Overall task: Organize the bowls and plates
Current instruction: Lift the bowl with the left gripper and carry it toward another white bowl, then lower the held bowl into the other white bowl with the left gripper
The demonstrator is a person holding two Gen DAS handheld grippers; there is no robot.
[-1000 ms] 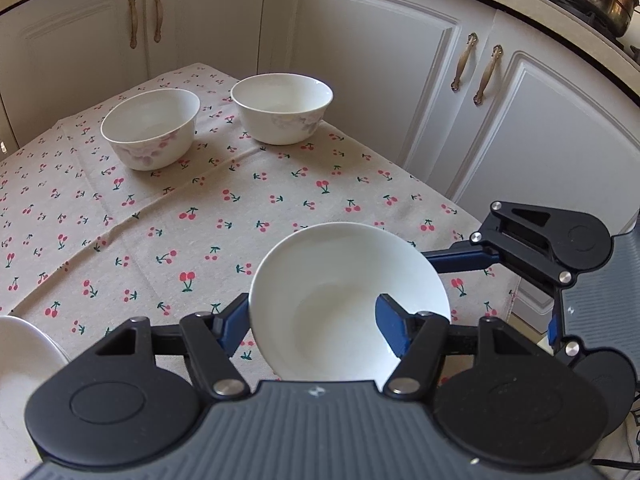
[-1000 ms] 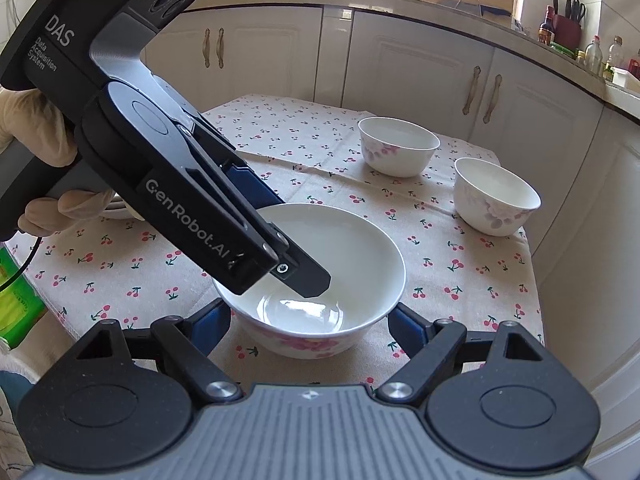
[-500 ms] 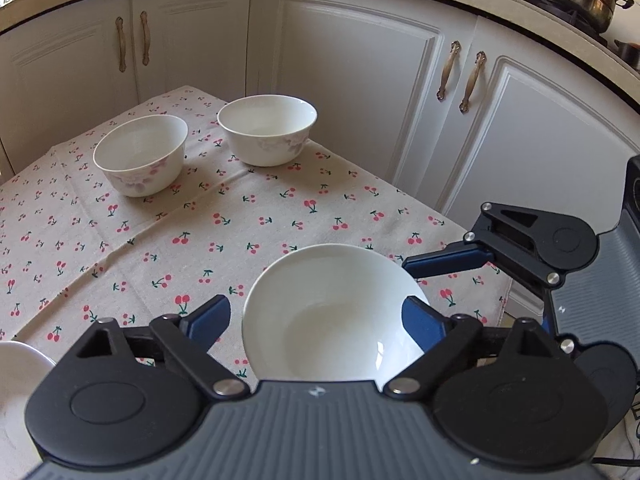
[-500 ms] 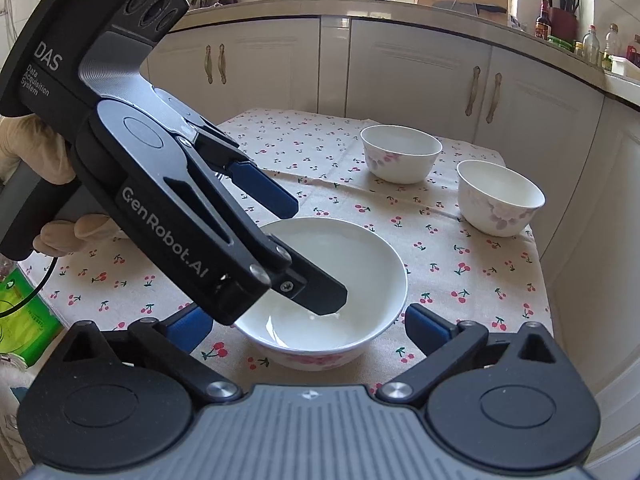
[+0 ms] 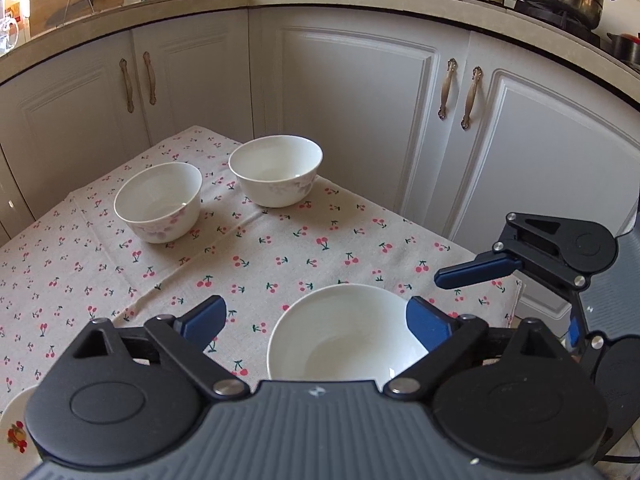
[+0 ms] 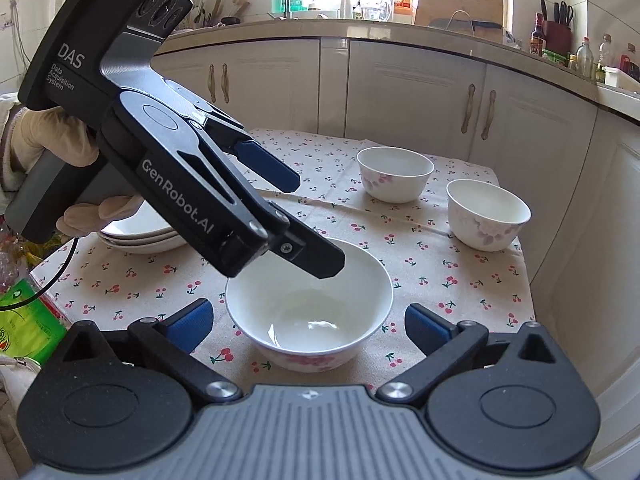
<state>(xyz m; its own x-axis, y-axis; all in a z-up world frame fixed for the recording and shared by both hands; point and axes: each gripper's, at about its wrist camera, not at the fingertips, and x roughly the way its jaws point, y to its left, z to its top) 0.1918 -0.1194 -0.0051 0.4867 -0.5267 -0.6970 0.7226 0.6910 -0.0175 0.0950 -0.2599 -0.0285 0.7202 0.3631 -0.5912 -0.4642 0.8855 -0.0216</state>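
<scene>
released by both grippers, the near bowl (image 6: 308,304) sits empty.

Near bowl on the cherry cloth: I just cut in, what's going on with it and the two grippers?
The near bowl sits on the tablecloth, released. The left gripper has just been opening; its jaws stand wide, one finger over the bowl's rim, gripping nothing. The right gripper is open either side of the bowl without touching it. Two small bowls wait at the far corner, and stacked plates sit behind the gloved hand.
</scene>
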